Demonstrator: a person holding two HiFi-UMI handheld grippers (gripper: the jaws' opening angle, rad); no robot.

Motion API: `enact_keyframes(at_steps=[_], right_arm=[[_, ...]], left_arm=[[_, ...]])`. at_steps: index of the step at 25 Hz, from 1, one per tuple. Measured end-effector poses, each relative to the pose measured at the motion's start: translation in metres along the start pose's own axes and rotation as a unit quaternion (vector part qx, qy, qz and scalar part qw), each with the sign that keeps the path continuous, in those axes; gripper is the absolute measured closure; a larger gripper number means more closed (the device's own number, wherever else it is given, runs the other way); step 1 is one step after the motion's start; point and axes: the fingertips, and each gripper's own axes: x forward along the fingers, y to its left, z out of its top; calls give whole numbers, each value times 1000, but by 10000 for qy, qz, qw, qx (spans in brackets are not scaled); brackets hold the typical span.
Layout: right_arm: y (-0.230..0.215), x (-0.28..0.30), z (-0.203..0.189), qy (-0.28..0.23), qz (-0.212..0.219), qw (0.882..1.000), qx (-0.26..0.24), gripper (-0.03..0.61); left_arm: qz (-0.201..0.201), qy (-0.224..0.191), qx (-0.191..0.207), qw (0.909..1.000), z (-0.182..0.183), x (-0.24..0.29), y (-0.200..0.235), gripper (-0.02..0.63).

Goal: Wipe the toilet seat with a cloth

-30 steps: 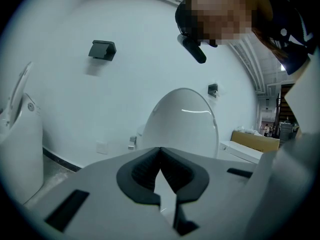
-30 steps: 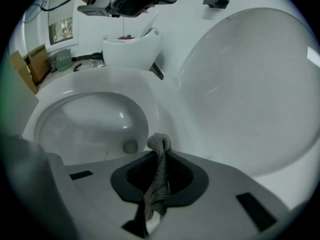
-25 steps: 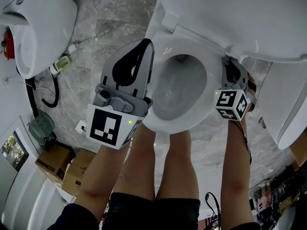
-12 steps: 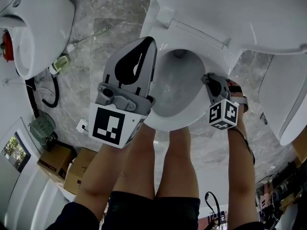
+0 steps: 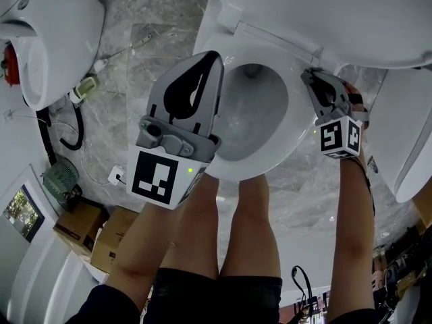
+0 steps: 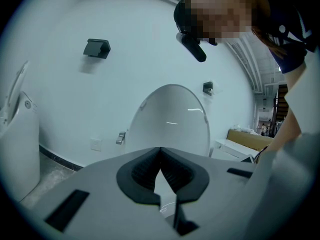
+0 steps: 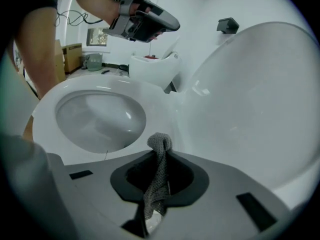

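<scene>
Pinching a grey mesh cloth (image 7: 160, 171), the right gripper (image 7: 159, 151) is seen with its jaws closed on the fabric, and a small fold is left poking out past the tips. This gripper is held at the right rear of the toilet seat (image 5: 297, 140), near the hinge. Whether the cloth is pressed against the seat cannot be told. The left gripper (image 6: 160, 149) is shown with its jaws brought together on nothing, and it is held over the left side of the seat. The lid (image 7: 260, 94) is raised behind the bowl. Cardboard boxes (image 5: 94, 238) are seen on the marble floor (image 5: 155, 19), well to the left.
</scene>
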Motion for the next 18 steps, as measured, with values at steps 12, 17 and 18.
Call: enact_keyframes(at_steps=[12,17,18], right_arm=[[144,-36,-7,-324,2082,9712,1109,515],[125,-28,-9,-342,1924,9786,647,515],[110,-24,-10,-361,1717,9828,579,517]], left_arm=[[33,-2,40,10000,0,-2,-7,600],[59,0,80,10000,1,-9,-7,600],[65,2,86,9999,1,-10,-7,600]])
